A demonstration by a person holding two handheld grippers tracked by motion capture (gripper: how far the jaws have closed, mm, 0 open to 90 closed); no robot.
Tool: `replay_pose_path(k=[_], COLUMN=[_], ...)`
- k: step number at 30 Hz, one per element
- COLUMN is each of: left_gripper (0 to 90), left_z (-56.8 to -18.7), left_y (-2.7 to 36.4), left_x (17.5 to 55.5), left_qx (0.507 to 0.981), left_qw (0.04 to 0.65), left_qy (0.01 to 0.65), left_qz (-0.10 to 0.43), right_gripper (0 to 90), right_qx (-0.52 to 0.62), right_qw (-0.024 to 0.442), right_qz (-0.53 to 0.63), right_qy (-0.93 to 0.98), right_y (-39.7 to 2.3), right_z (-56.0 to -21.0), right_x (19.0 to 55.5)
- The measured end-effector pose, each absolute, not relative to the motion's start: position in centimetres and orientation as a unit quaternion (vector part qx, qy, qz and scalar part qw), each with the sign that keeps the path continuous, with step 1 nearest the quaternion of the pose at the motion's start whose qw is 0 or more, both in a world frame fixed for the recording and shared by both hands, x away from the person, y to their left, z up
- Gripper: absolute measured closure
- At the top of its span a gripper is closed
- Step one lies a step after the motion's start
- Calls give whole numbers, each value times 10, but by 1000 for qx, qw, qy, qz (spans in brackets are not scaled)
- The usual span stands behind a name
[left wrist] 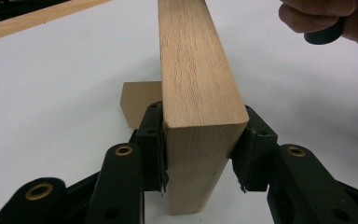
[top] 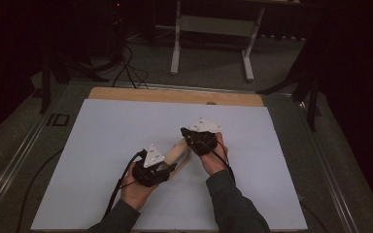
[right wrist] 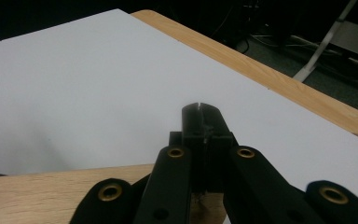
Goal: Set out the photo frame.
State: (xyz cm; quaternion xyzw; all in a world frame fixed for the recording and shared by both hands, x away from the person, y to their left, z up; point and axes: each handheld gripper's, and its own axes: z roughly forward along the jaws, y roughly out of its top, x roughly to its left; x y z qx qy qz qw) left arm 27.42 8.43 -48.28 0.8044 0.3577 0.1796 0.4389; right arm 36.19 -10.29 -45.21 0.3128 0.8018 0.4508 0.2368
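A long pale wooden block (top: 177,152) (left wrist: 196,79) lies slanted in the middle of the white sheet (top: 107,145). My left gripper (top: 161,168) (left wrist: 198,151) is shut on its near end, with a pad pressed against each side. My right gripper (top: 190,137) (right wrist: 200,112) is shut with nothing between its jaws. It hovers over the block's far end, and the wood (right wrist: 51,191) shows just beneath its jaws. In the left gripper view, the person's right hand (left wrist: 324,18) shows at the top right.
A small flat brown piece (left wrist: 137,100) lies on the sheet behind the block, to its left in the left gripper view. The wooden table edge (top: 175,95) (right wrist: 279,79) runs along the far side. Beyond it stands a white frame's legs (top: 176,53) on the floor.
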Motion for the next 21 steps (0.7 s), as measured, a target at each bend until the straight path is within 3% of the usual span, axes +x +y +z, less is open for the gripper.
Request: replay_pose_path(k=[21], left_gripper=[570], left_z=[-482], left_y=[96], left_x=[281], left_qx=[790], left_qw=[434], left_qy=[392], left_qz=[185], right_gripper=[898], right_qx=[314], right_qw=[228], right_qz=[448], right_qy=[805], right_y=[-116], right_z=[-447], right_x=[348])
